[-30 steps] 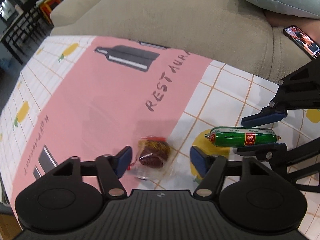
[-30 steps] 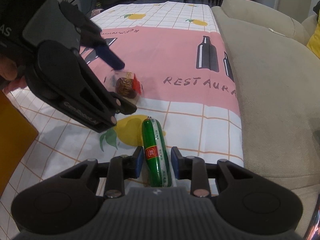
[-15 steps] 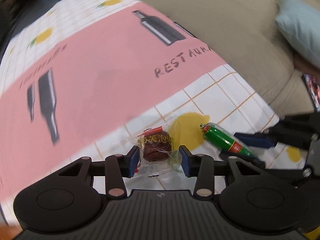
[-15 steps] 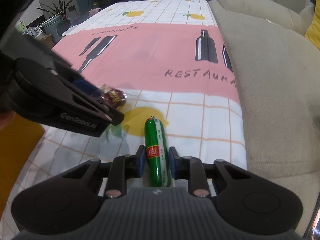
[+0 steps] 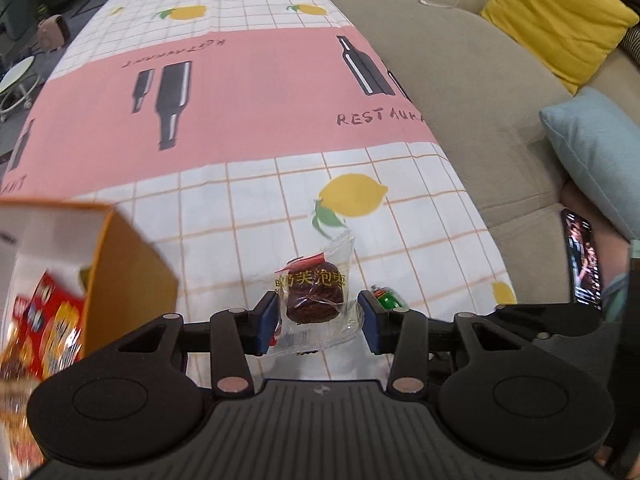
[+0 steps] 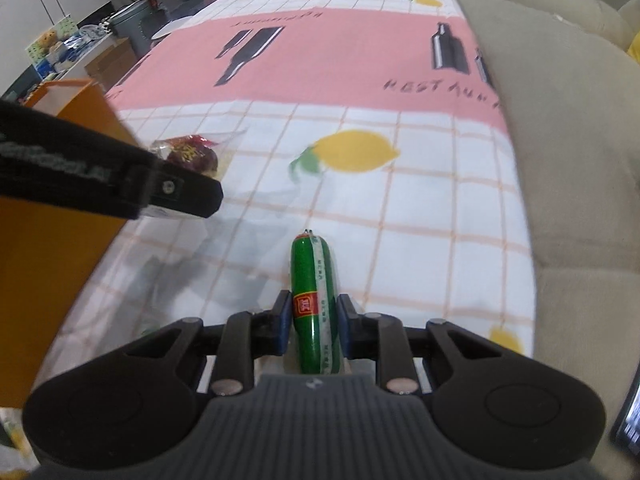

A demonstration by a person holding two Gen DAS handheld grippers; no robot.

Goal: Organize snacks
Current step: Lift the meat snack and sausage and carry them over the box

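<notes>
My left gripper (image 5: 317, 322) is shut on a clear-wrapped brown date snack (image 5: 314, 300) and holds it above the tablecloth; the snack also shows in the right wrist view (image 6: 192, 154). My right gripper (image 6: 313, 322) is shut on a green sausage stick (image 6: 314, 304) with a red label, lifted off the table; its tip shows in the left wrist view (image 5: 386, 300). An orange box (image 5: 128, 268) with snack packs inside (image 5: 48, 320) stands at the left, and also shows in the right wrist view (image 6: 52, 240).
The table carries a pink and white lemon-print cloth (image 5: 260, 120). A beige sofa (image 5: 460, 80) runs along its right edge, with a yellow cushion (image 5: 556, 20), a blue cushion (image 5: 592, 152) and a lit phone (image 5: 582, 260).
Both grippers have lifted their snacks off the cloth and moved back and left toward the orange box, which has come into view. The left jaws have closed on the date snack.
</notes>
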